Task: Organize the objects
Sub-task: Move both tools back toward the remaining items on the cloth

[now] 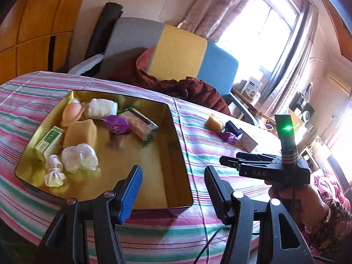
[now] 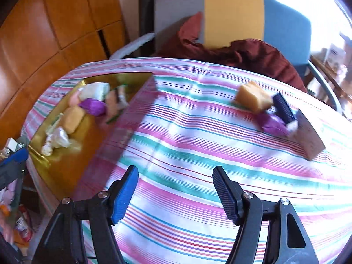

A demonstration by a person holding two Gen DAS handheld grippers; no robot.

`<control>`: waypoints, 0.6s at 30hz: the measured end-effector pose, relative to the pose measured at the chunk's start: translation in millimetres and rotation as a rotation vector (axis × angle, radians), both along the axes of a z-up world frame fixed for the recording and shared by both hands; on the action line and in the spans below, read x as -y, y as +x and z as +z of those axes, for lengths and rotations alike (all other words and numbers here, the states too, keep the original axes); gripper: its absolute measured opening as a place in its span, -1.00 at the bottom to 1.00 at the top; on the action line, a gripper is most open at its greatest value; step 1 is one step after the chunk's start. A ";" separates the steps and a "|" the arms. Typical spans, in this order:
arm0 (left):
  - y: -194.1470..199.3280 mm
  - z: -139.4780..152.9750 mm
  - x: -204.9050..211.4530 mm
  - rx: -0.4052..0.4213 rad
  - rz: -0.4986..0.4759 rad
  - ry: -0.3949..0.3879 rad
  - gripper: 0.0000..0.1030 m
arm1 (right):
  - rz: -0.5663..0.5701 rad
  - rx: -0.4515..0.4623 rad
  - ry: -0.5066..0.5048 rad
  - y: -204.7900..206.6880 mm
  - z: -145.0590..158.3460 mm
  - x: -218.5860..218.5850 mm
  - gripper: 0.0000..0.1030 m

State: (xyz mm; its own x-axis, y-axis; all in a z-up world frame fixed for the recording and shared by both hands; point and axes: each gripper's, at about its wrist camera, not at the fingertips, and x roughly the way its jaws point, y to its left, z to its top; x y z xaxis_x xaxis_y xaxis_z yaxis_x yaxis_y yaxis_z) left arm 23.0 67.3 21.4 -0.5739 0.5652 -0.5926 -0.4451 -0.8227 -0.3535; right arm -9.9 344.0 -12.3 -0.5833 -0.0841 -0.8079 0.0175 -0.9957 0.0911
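Observation:
A gold tin tray (image 1: pixel 176 145) (image 2: pixel 66 160) lies on the striped cloth and holds a sponge (image 1: pixel 80 133), a purple wrapper (image 1: pixel 115 124), a green box (image 1: pixel 49 145), white bundles and a snack pack. My left gripper (image 1: pixel 173 189) hangs open over the tray's near right corner, nothing between its fingers. My right gripper (image 2: pixel 176 193) is open above bare cloth. Loose on the cloth at the right lie a yellow sponge (image 2: pixel 253 96) (image 1: pixel 213 122), a dark blue box (image 2: pixel 283 107), a purple wrapper (image 2: pixel 272 124) and a pale box (image 2: pixel 310 134). The right gripper's body (image 1: pixel 270 167) shows in the left wrist view.
A chair (image 1: pixel 176 52) with grey, yellow and blue panels and a dark red cloth (image 2: pixel 253 52) stands behind the table. Wooden cupboards (image 2: pixel 44 33) fill the left. The table edge drops off at the left, with clutter below (image 2: pixel 17 226). A bright window (image 1: pixel 264 33) lies to the right.

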 end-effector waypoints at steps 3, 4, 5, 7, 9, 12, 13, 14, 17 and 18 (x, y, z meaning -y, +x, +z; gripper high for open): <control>3.8 -0.2 -14.0 0.003 -0.034 -0.007 0.15 | -0.039 0.016 0.015 2.3 -5.2 -23.0 0.44; 5.1 -0.3 -18.9 0.002 -0.044 -0.009 0.15 | -0.049 0.023 0.017 3.0 -6.7 -30.6 0.44; 6.5 -0.7 -23.8 0.002 -0.056 -0.012 0.15 | -0.057 0.027 0.016 4.5 -7.0 -36.9 0.44; 9.4 -2.0 -34.6 0.006 -0.081 -0.024 0.15 | -0.073 0.033 0.020 6.1 -7.4 -49.5 0.44; 12.1 -3.3 -45.2 0.010 -0.107 -0.039 0.15 | -0.082 0.041 0.026 7.0 -6.5 -61.1 0.44; 15.8 -3.8 -59.6 0.011 -0.143 -0.064 0.15 | -0.086 0.048 0.037 6.8 -1.0 -79.8 0.47; 17.5 -3.7 -64.4 0.009 -0.154 -0.072 0.15 | -0.095 0.045 0.050 6.3 1.5 -88.3 0.48; 18.8 -4.1 -68.3 0.010 -0.164 -0.078 0.15 | -0.109 0.039 0.070 6.1 4.0 -97.2 0.50; 22.2 -5.1 -79.6 0.014 -0.191 -0.090 0.15 | -0.158 0.027 0.126 5.3 9.9 -128.3 0.54; 23.8 -5.6 -83.7 0.015 -0.201 -0.095 0.15 | -0.173 0.025 0.132 5.4 11.1 -138.8 0.54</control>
State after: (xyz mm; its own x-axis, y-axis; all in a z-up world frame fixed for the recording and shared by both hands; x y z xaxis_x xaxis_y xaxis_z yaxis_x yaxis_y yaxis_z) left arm 46.8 151.0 15.8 -0.4465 0.6083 -0.6562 -0.5985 -0.7482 -0.2863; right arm -4.4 482.9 -1.2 -0.5596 0.1233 -0.8195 -0.1553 -0.9869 -0.0424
